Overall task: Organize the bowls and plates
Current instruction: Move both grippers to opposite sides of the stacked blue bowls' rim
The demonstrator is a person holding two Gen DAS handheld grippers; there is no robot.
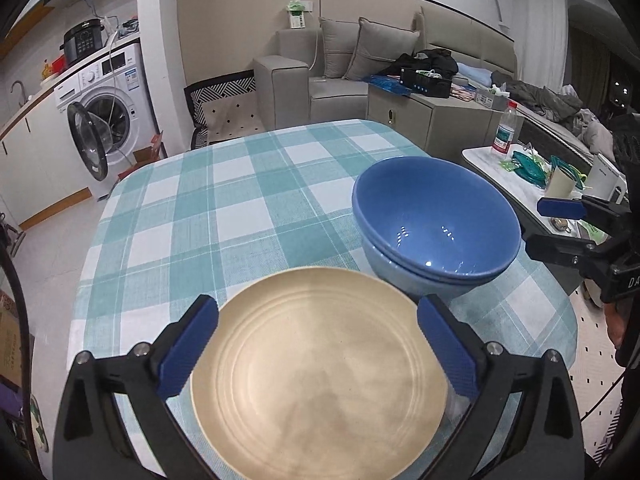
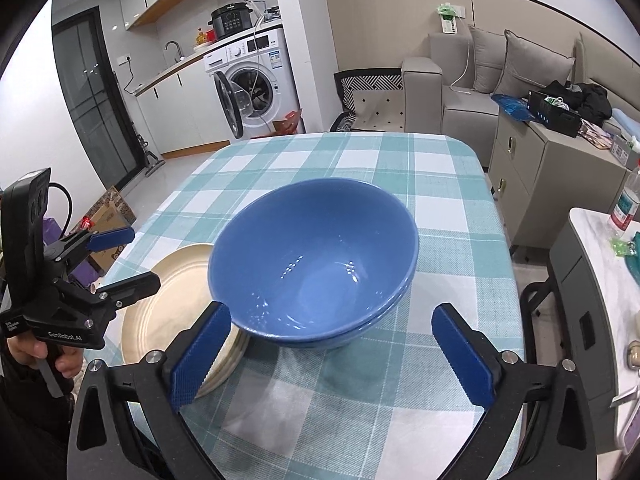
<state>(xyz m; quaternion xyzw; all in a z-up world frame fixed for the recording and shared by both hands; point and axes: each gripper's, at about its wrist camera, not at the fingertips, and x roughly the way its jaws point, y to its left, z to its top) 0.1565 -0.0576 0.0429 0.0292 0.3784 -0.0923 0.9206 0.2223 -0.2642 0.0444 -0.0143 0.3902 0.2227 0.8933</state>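
Left wrist view has your left gripper (image 1: 316, 344) spread wide over the plates (image 1: 316, 376), gripping nothing. Bowls (image 2: 316, 256) sit nested just beside the plates; right gripper (image 2: 332, 356) gapes empty near them. Looks like glazed ceramic, so probably heavy, slick, chippable: pinch a rim. Bowls crowd the plates' edge on the table (image 2: 400, 412).

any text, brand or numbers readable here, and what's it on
"GenRobot.AI": on the black body of the left gripper, seen from the right wrist.
"DA", cut off by the frame edge: on the right gripper, seen from the left wrist.
Washing machine stickers, water bottle label, cooker panel: too small to read.
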